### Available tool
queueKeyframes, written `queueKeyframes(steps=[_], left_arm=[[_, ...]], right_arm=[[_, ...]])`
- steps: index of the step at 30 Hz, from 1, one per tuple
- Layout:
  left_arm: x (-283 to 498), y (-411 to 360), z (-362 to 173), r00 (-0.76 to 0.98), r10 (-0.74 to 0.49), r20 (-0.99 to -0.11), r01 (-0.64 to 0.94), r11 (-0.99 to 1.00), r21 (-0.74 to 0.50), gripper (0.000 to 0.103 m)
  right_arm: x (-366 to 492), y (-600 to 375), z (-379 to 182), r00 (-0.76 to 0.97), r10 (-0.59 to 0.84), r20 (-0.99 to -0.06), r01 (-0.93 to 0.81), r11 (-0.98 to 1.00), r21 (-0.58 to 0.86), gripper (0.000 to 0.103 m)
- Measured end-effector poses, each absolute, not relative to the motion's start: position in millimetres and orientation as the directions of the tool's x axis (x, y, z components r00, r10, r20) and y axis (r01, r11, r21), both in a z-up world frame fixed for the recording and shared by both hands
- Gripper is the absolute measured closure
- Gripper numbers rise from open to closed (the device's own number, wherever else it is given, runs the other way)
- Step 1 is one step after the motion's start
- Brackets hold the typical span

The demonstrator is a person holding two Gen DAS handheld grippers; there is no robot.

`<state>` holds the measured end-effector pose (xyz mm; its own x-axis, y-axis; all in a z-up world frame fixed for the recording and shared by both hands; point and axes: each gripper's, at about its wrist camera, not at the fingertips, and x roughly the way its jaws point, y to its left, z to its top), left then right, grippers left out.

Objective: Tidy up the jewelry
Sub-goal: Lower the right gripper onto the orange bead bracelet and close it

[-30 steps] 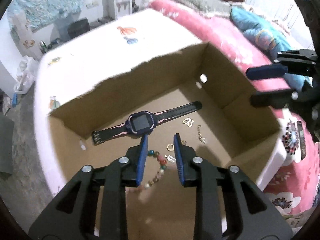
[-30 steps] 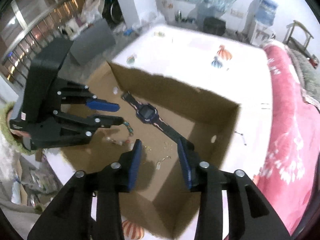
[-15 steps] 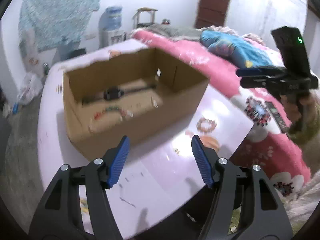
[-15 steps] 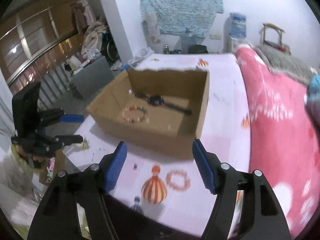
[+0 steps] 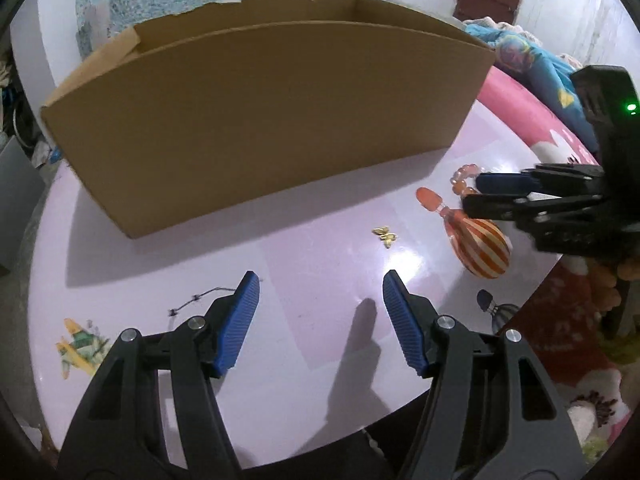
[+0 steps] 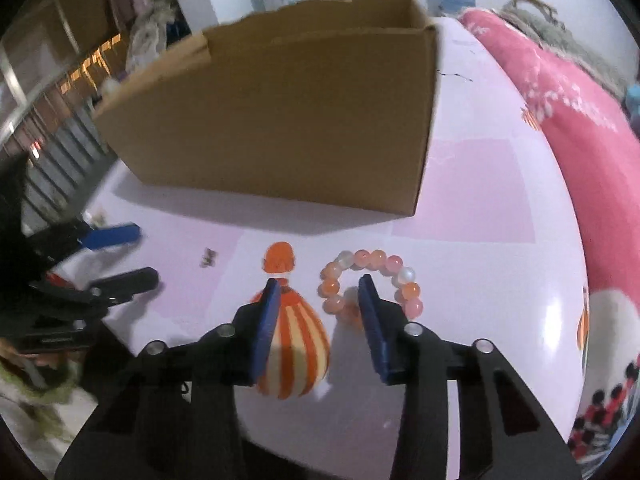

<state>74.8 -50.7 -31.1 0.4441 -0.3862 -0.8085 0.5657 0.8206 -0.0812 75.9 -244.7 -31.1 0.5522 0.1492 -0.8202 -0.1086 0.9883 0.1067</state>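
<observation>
a: left to right. left tongs stand wide apart, nothing between the pads, hovering over bare lilac counter. a thin dark chain lies just beside the left pad.

b: and further right?

a: a small gold charm on the counter, ahead of the right pad. behind it all, the cardboard box, inside hidden from this low angle.

b: right side?

a: right tongs are closing. the near arc of the pink bead bracelet sits between the pads; i can't see them pressing on it yet. the bracelet lies flat on the counter in front of the box, just beside a printed balloon, which is only pattern on the cloth.

b: step in hand?

a: picking up the bracelet, i'd judge. the next move calls for the pads to pinch the beads, lift, and clear the box wall. charm and chain look left for the other tongs.

b: any writing?

a: none readable. no brand on the box face.
</observation>
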Motion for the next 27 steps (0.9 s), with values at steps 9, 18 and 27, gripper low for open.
queueKeyframes(steps=[9, 18, 27], left_arm=[[80, -74, -32, 0.430, -0.474, -0.768, 0.654, 0.751, -0.097, 0.050], [80, -84, -38, 0.398, -0.525, -0.753, 0.759, 0.649, -0.051, 0.067], [89, -101, -33, 0.351, -0.477, -0.806, 0.825, 0.564, 0.025, 0.079]], right_arm=[[78, -243, -29, 0.562, 0.106, -0.820, -0.109, 0.993, 0.054, 0.093], [71, -257, -32, 0.578, 0.130, -0.805, -0.065, 0.991, 0.114, 0.093], [72, -263, -33, 0.591, 0.169, -0.789, -0.061, 0.984, 0.165, 0.093]])
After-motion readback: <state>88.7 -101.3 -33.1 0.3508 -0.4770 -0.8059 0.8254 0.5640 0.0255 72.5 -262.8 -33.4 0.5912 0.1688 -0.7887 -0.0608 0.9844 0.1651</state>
